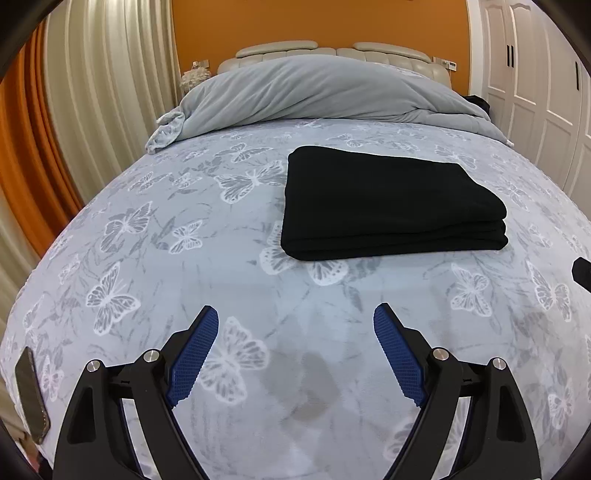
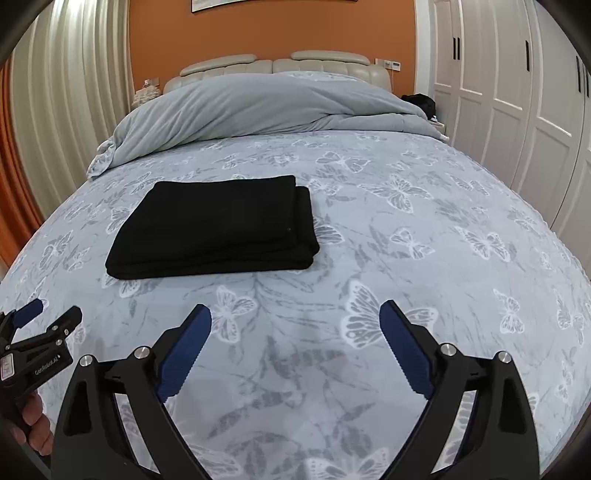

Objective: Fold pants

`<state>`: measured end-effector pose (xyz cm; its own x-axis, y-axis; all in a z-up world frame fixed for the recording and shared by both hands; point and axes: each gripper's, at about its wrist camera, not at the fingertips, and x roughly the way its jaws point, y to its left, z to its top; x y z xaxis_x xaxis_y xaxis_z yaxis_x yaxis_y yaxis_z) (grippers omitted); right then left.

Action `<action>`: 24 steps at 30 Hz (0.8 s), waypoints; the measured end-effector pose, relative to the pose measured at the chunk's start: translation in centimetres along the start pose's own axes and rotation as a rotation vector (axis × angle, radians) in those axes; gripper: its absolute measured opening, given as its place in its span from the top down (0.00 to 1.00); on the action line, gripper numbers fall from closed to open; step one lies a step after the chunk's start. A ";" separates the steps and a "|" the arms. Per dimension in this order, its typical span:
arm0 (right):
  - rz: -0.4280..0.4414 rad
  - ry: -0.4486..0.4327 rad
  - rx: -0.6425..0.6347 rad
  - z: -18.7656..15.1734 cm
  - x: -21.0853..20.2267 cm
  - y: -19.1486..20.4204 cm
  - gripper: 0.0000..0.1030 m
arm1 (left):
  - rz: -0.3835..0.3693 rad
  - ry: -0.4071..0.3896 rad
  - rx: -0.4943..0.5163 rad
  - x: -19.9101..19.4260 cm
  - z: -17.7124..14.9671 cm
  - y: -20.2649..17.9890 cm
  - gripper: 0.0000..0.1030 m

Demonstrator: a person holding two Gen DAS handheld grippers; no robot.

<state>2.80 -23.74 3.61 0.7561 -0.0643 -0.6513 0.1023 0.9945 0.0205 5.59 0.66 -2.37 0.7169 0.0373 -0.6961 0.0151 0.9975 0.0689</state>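
Pants [image 1: 391, 203]: black, folded into a flat stack of several layers, lying on the bed's sheet; layered edges show at the near right corner of the stack. Nothing touches them.
Position of pants: in the middle zone of the bed, short of the rumpled duvet, well ahead of both grippers. In the left wrist view they lie ahead and to the right; in the right wrist view [image 2: 218, 225] ahead and to the left.
Left gripper [image 1: 295, 321]: jaws spread wide, nothing between them, blue ribbed pads [image 1: 192, 360] facing each other over bare sheet. Apart from the pants. Also seen at the left edge of the right wrist view [image 2: 48, 314], held in a hand [image 2: 35, 428].
Right gripper [image 2: 295, 314]: jaws spread wide, empty, blue pads [image 2: 183, 354] over bare sheet. Clear of the pants. A black tip [image 1: 581, 271] at the right edge of the left wrist view appears to belong to it.
Sheet [image 1: 147, 280]: pale blue-grey, printed with white butterflies, covering the bed.
Duvet [image 1: 314, 96]: plain grey, bunched across the head of the bed.
Headboard [image 2: 284, 64]: cream, padded.
Wall [image 2: 273, 29]: orange, behind the headboard.
Curtains [image 1: 103, 74]: pale, pleated, to the left, with an orange panel beside them.
Wardrobe [image 2: 517, 92]: white panelled doors, to the right.
Flat dark object [image 1: 31, 398]: on the near left edge of the bed; kind cannot be told.
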 end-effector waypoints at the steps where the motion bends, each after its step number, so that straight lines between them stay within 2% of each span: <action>1: -0.004 0.006 -0.004 -0.1 0.2 0.0 0.12 | 0.001 -0.004 0.001 0.0 0.0 0.0 0.19; 9: 0.025 0.046 0.030 -0.5 0.8 0.0 0.12 | 0.018 -0.024 0.002 -0.6 0.2 -0.2 0.19; 16: 0.036 0.052 0.027 -0.7 0.8 0.5 0.12 | -0.033 -0.006 -0.018 -0.8 0.4 0.2 0.19; 24: 0.041 0.059 0.005 -0.9 0.9 1.1 0.12 | -0.010 -0.015 -0.002 -0.9 0.3 0.1 0.19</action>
<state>3.01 -22.58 2.33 0.7201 -0.0180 -0.6936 0.0751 0.9958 0.0521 5.18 0.72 -1.48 0.7269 0.0263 -0.6862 0.0213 0.9979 0.0608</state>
